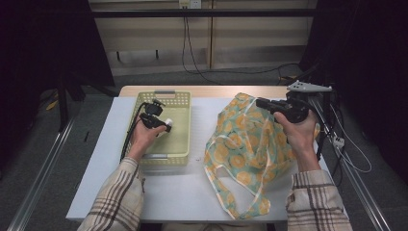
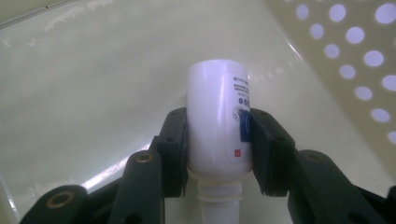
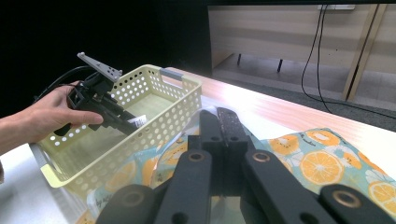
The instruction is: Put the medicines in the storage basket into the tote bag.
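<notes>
One small white plastic bottle (image 2: 218, 116), cap cut off below, clamped by left hand-held gripper (image 2: 217, 140) over pale yellow perforated plastic basket (image 1: 180, 98); right hand-held gripper (image 3: 223, 125) closed on orange-print fabric bag (image 3: 322, 158).

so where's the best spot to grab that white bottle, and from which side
Probably the straight white body, as the left tool has it now: one jaw on each side of the bottle, just past the shoulder. The walls there are round and even, while the neck is narrow and stepped. Come from the cap end, along the bottle's length, which leaves its far end free over the basket.
</notes>
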`<state>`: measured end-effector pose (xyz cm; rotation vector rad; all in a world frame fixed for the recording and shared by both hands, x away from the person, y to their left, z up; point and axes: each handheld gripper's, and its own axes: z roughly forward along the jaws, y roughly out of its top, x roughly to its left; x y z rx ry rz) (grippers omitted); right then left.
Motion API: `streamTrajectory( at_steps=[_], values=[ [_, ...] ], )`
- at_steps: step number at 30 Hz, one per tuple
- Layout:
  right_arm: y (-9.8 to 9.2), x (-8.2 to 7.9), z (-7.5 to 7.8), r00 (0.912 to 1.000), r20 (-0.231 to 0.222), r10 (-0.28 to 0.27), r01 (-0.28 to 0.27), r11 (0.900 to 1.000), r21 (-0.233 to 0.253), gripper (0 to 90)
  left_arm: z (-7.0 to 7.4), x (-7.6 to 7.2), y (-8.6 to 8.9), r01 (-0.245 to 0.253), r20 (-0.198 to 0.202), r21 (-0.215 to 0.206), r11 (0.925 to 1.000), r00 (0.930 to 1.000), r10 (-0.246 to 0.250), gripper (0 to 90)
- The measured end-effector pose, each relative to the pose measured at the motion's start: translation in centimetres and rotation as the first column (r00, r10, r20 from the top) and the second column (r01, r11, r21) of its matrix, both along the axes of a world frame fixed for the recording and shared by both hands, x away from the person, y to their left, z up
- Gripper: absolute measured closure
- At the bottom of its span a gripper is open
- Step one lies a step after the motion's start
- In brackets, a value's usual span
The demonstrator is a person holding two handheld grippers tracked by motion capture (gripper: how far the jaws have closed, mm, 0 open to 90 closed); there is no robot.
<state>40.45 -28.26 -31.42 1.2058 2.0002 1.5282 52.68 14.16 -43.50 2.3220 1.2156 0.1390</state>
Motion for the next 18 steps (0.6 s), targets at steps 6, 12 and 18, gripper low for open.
streamTrajectory(
  at_steps=[6,12,18],
  values=[
    [-0.1,0.0,0.0,1.0,0.0,-0.001,0.001,1.0,0.001,90.0,0.6,-0.1,0.2,0.011,0.014,-0.032,0.9994,0.9998,-0.011,60.2],
    [0.0,0.0,0.0,1.0,0.001,0.0,0.0,1.0,0.0,90.0,1.6,-0.4,0.4,0.019,0.029,-0.066,0.9977,0.9994,-0.017,60.2],
    [-0.1,0.0,0.0,1.0,0.001,0.0,0.0,1.0,0.003,90.0,3.0,-1.2,0.4,0.031,0.077,-0.122,0.992,0.9968,-0.022,60.3]
  ],
)
